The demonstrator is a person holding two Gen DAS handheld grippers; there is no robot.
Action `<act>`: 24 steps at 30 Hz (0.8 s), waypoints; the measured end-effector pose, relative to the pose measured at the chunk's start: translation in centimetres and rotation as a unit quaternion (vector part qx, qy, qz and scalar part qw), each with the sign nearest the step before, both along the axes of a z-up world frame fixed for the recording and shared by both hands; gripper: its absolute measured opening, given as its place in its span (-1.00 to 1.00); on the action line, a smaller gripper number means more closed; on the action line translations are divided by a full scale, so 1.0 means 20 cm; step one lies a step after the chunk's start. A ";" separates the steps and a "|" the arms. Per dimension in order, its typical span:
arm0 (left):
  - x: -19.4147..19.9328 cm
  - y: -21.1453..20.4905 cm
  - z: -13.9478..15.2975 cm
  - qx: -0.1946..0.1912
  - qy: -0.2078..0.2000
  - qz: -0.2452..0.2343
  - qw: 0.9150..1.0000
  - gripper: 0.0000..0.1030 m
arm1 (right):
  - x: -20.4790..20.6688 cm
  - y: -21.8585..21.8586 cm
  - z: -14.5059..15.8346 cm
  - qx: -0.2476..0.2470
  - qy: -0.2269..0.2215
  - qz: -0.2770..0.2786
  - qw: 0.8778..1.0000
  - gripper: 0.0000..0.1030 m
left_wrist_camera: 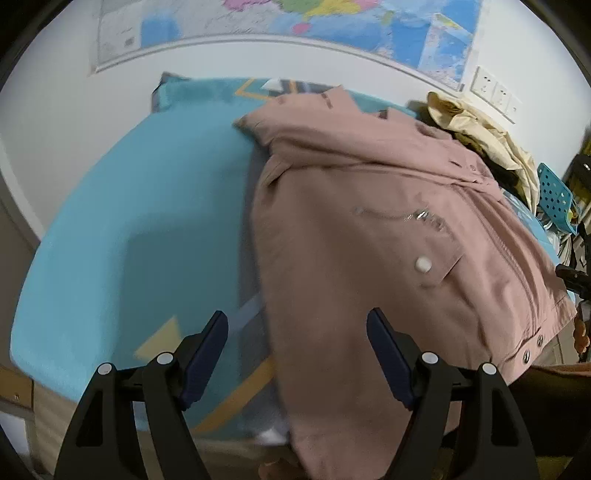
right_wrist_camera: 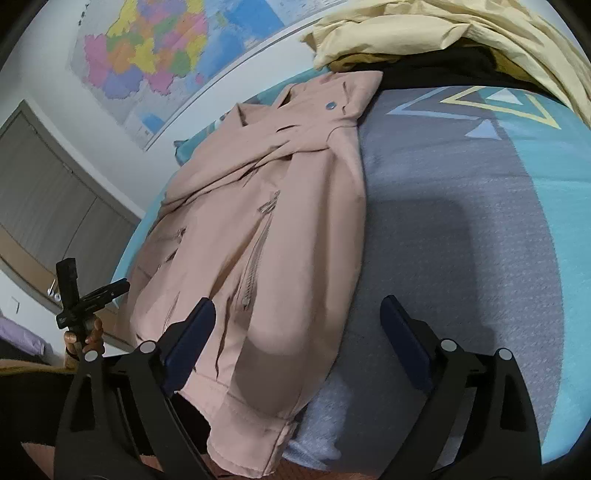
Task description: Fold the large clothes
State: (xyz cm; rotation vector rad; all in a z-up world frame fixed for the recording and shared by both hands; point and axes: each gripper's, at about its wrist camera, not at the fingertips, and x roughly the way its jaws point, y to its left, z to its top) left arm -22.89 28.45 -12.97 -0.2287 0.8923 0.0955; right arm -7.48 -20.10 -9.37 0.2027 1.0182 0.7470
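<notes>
A pink jacket (left_wrist_camera: pixel 369 229) with zippers and snap buttons lies on a teal and grey bed cover (left_wrist_camera: pixel 122 236), its sleeves folded in over the body. My left gripper (left_wrist_camera: pixel 297 343) is open and empty, hovering above the jacket's near left edge. In the right wrist view the same jacket (right_wrist_camera: pixel 280 221) lies left of centre, its hem hanging over the bed's near edge. My right gripper (right_wrist_camera: pixel 297 332) is open and empty above the jacket's lower right side. The left gripper (right_wrist_camera: pixel 85 299) shows at the far left there, held by a hand.
A pile of cream and dark clothes (right_wrist_camera: pixel 461 37) sits at the far end of the bed (right_wrist_camera: pixel 517 221). A wall map (left_wrist_camera: pixel 295 26) hangs behind. A teal perforated chair (left_wrist_camera: pixel 554 199) and wall sockets (left_wrist_camera: pixel 495 94) are at the right. Grey cupboard doors (right_wrist_camera: pixel 44 199) stand at the left.
</notes>
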 end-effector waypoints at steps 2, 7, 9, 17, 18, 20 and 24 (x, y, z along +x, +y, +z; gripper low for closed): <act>-0.04 0.01 -0.01 -0.017 -0.005 -0.005 1.000 0.46 | -0.01 0.00 0.00 0.000 -0.002 0.001 1.000 0.74; -0.07 -0.05 -0.01 -0.071 -0.015 -0.053 0.996 0.50 | -0.01 -0.03 0.00 0.026 0.013 0.002 1.000 0.74; -0.07 -0.08 -0.02 -0.088 -0.021 -0.074 0.993 0.63 | -0.02 -0.02 0.00 0.030 0.014 0.010 0.999 0.74; -0.10 -0.12 -0.03 -0.199 -0.030 -0.125 0.972 0.72 | -0.08 0.05 -0.03 0.069 0.047 0.075 0.994 0.76; -0.10 -0.12 -0.03 -0.214 -0.030 -0.128 0.968 0.72 | -0.08 0.05 -0.03 0.072 0.052 0.079 0.993 0.76; -0.10 -0.11 -0.04 -0.234 -0.032 -0.134 0.962 0.72 | -0.10 0.05 -0.03 0.076 0.058 0.084 0.992 0.76; -0.07 -0.12 -0.04 -0.239 -0.027 -0.137 0.961 0.72 | -0.12 0.05 -0.03 0.102 0.074 0.091 0.988 0.76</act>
